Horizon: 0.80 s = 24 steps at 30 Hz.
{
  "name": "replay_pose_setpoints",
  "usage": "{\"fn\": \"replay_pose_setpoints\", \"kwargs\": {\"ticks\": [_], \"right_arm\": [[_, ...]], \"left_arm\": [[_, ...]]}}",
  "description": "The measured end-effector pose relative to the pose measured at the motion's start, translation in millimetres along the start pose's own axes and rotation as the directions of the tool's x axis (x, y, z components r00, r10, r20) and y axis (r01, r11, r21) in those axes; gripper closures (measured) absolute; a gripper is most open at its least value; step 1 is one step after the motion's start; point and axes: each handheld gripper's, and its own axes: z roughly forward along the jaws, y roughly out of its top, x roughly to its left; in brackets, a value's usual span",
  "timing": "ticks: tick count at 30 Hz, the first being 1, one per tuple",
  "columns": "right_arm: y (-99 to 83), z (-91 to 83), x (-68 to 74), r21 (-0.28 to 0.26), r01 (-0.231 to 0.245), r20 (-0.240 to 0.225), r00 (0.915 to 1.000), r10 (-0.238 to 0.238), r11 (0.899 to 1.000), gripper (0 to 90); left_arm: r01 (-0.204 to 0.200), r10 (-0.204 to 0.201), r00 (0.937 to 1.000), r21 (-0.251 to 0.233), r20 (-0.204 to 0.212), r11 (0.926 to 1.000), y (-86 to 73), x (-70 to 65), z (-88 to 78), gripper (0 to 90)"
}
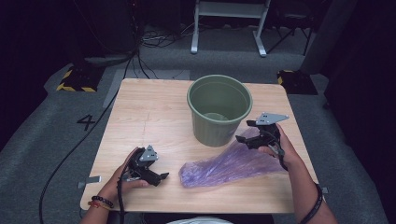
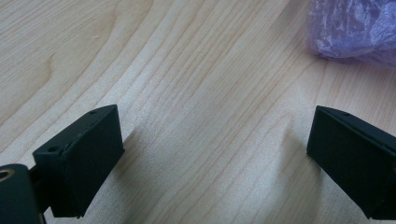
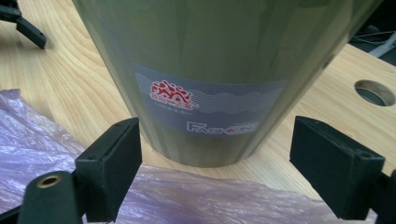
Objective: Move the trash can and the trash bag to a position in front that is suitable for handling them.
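A green plastic bin [image 1: 219,109] stands upright on the wooden table [image 1: 149,116]. A crumpled purple plastic bag [image 1: 229,164] lies flat in front of it, stretching from mid-table toward the right. My right gripper [image 1: 248,134] hovers open over the bag's right end, facing the bin's labelled wall [image 3: 210,70], with the bag [image 3: 196,198] beneath its jaws. My left gripper [image 1: 156,178] rests low at the near left, open over bare wood, and the bag's left end [image 2: 355,28] lies just beyond its right jaw.
A round hole [image 3: 373,92] is cut in the tabletop to the right of the bin. Cables [image 1: 70,149] run across the grey floor to the left. A white frame [image 1: 229,23] stands behind the table, with yellow-black marked blocks [image 1: 77,79] at its far corners.
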Motion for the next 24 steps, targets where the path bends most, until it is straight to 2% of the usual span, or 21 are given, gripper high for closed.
{"fn": "replay_pose_setpoints", "kwargs": {"ticks": [4, 16, 24], "right_arm": [[0.1, 3.8, -0.4, 0.006, -0.005, -0.005, 1.0000, 0.005, 1.000, 16.3], [5.0, 15.6, 3.0, 0.017, 0.020, -0.017, 0.9997, -0.020, 1.000, 15.9], [6.1, 18.3, 0.9, 0.028, 0.019, 0.000, 0.9998, -0.019, 0.999, 15.9]], "left_arm": [[0.001, -0.001, 1.0000, -0.001, 0.000, 1.0000, 0.0, -0.1, 0.0, 3.4], [0.000, 0.000, 1.0000, 0.000, 0.000, 1.0000, 0.0, -0.1, 0.0, 3.4], [0.000, 0.000, 1.0000, 0.000, 0.000, 1.0000, 0.0, 0.0, 0.0, 3.4]]}}
